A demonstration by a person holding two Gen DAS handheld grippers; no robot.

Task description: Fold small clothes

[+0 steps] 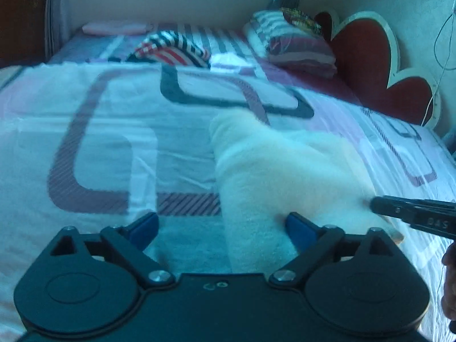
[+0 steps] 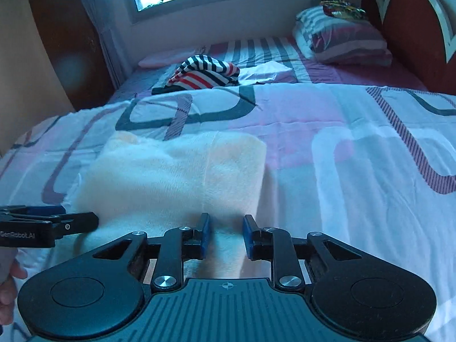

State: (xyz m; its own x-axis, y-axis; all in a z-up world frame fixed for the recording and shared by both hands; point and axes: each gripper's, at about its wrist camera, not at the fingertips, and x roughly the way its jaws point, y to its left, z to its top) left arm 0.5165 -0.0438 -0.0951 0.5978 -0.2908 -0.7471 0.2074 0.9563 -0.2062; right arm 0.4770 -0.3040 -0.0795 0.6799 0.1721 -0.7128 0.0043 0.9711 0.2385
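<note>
Left wrist view: left gripper point(image 1: 222, 228) at lower centre, jaws spread wide and released, right blue pad touching the near edge of one cream fleece garment point(image 1: 285, 176); garment lying at centre right of the frame on the patterned bedspread point(image 1: 99, 142); right gripper point(image 1: 373, 203) entering from the right edge, its tip at the garment's right margin. One striped garment point(image 1: 173, 48) at upper centre, well apart; one striped pillow point(image 1: 293, 42) at upper right beside the heart-shaped headboard point(image 1: 370, 57). Right wrist view: right gripper point(image 2: 226, 235) at lower centre, jaws narrowly parted over the near hem of the cream fleece garment point(image 2: 176, 171), nothing visibly clamped; left gripper point(image 2: 94, 219) at left edge, just beside the cloth. Striped garment point(image 2: 205, 71) at upper centre. Likely handling: light, soft, limp, thick pile, prone to sagging; best pinched at near corners or hem, both layers together. Count: two garments, two grippers, one pillow.
</note>
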